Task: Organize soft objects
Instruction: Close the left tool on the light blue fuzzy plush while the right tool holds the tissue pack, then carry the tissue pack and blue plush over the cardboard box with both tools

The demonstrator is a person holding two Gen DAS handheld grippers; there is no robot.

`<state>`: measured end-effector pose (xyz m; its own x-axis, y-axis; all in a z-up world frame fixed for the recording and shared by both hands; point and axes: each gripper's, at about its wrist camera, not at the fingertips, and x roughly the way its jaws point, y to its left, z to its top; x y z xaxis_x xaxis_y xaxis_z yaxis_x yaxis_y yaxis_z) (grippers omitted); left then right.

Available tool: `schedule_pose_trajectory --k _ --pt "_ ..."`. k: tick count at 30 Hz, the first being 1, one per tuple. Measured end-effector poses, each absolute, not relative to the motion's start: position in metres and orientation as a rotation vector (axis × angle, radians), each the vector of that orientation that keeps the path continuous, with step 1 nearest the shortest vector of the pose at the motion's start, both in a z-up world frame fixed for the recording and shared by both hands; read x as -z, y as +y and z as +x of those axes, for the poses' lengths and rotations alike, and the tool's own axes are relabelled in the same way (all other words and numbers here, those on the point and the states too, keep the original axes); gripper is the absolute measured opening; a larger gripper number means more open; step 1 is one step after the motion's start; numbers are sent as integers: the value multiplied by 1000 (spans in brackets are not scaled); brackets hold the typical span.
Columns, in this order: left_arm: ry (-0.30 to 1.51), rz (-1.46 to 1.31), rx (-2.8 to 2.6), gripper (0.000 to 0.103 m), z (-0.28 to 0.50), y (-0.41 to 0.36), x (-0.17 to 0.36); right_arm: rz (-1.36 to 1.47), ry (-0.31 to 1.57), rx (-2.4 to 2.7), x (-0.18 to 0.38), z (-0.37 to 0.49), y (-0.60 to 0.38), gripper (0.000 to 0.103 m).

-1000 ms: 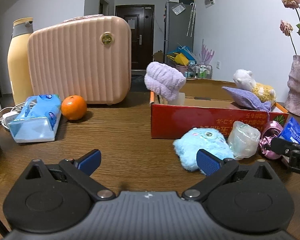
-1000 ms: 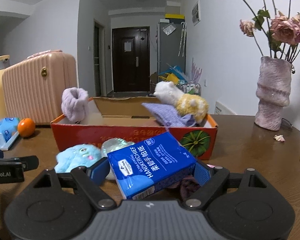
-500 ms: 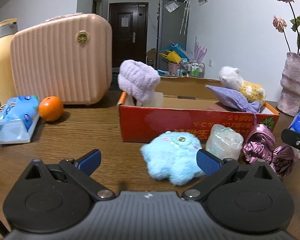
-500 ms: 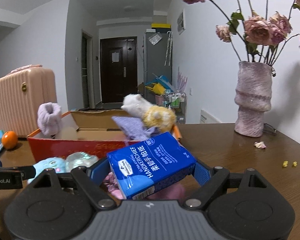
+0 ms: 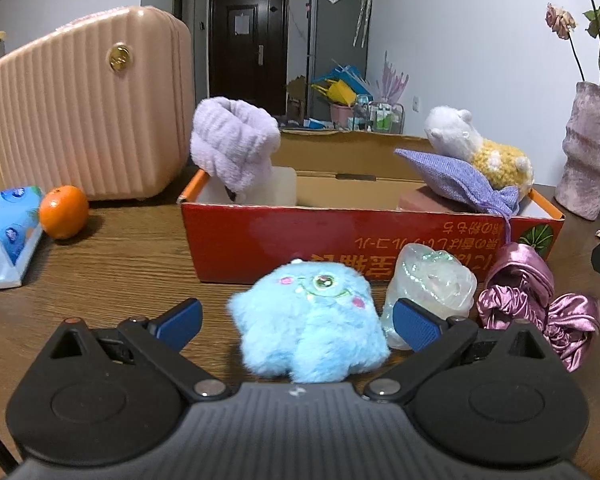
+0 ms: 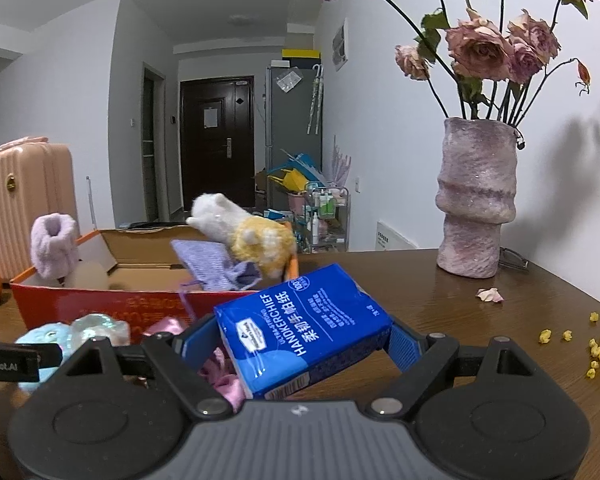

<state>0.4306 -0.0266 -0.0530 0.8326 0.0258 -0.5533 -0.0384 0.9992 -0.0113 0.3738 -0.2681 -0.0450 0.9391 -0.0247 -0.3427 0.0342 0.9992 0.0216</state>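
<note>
Two sets of fingers are mine, one in each hand. My left fingers (image 5: 296, 322) stand wide apart, low over the wooden bench (image 5: 120, 264), with the fluffy blue plush (image 5: 306, 324) sitting between them; neither blue pad presses on its fur. Just beside the plush, on its right, stands a crinkly clear pouch (image 5: 430, 284), and next to that lies a bundle of pink satin scrunchies (image 5: 536, 304).

Behind these three sits the red cardboard box (image 5: 340, 240), open at the top. A rolled lilac towel (image 5: 234, 142) leans at its left end. At its right end a purple cloth pouch (image 5: 458, 186) lies draped over something pink, and a white-and-yellow knitted toy (image 5: 480, 148) rests on the box's far right corner.

My right fingers (image 6: 296, 338) are clamped on a blue handkerchief pack (image 6: 304, 326), which sits tilted between the pads, clear of the bench. From this side the box (image 6: 100, 304) is to the left, and the vase of dried roses (image 6: 478, 200) stands on the bench to the right, with yellow crumbs (image 6: 568, 336) scattered near the edge.

Left of the box are an orange (image 5: 64, 212), a pale blue tissue pack (image 5: 8, 232) and a pink ribbed suitcase (image 5: 92, 108).
</note>
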Motion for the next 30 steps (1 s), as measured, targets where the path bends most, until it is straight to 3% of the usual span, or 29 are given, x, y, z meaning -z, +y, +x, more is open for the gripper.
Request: schedule_pose_trajectory --k 24,26,30 --pt "699 3 -36 103 475 -36 70 -4 379 26 54 398 -278 87" --pt "704 -2 -28 102 475 -36 70 -4 380 26 54 398 -278 87" --pt "717 -16 -31 88 476 -34 72 -3 383 26 54 398 -278 87"
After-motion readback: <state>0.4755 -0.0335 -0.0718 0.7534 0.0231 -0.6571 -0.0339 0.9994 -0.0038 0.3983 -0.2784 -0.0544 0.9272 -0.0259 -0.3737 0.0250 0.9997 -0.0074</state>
